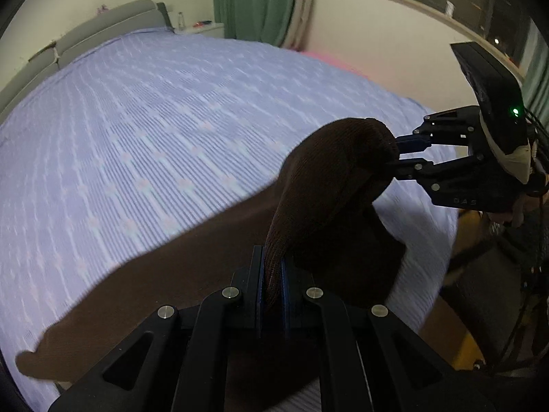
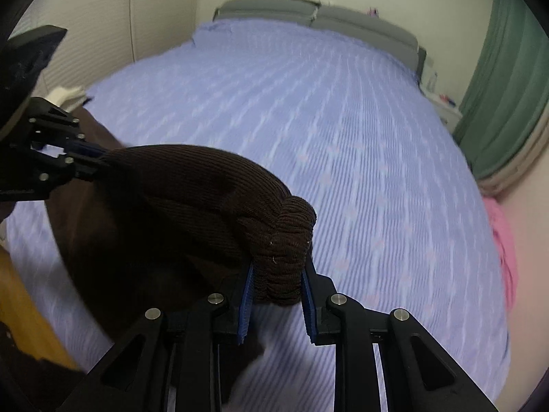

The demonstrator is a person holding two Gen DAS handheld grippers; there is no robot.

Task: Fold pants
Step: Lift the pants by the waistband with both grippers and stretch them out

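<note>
Dark brown ribbed pants (image 1: 192, 267) lie along the near edge of a bed, one leg stretching to the lower left. My left gripper (image 1: 272, 267) is shut on the waist end of the pants, lifted off the bed. My right gripper (image 2: 278, 274) is shut on the bunched waistband (image 2: 284, 240). The fabric (image 2: 178, 199) hangs taut between the two grippers. The right gripper also shows in the left wrist view (image 1: 398, 152), and the left gripper shows in the right wrist view (image 2: 92, 161), each clamped on the cloth.
The bed has a light blue striped cover (image 1: 154, 120) and a grey headboard (image 1: 103, 24). Green curtains (image 1: 254, 0) hang by a window. Something pink (image 2: 504, 247) lies at the bed's far side. A wooden floor strip (image 2: 31, 312) and a nightstand (image 1: 202, 29) show.
</note>
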